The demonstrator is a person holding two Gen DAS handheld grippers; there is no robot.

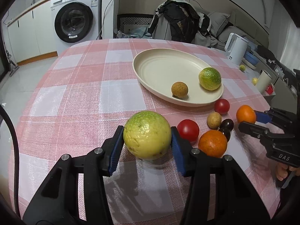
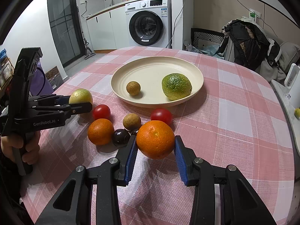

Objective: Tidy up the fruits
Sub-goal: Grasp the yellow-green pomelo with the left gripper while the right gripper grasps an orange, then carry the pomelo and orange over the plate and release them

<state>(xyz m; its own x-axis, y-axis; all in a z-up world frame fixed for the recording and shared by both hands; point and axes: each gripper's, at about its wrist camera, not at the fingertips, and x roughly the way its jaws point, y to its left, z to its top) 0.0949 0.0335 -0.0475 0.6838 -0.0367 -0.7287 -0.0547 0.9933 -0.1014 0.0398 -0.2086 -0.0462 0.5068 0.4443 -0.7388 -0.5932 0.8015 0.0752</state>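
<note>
My left gripper is shut on a large yellow-green fruit, its blue pads pressing both sides just above the pink checked cloth. In the right wrist view my right gripper is shut on an orange. A cream plate holds a green fruit and a small brown fruit. Between the grippers lie two red tomatoes, a second orange, a tan fruit and dark fruits.
A white kettle and a white cup stand on a side surface right of the table. A chair draped with dark clothes stands behind the table, and a washing machine is at the back left.
</note>
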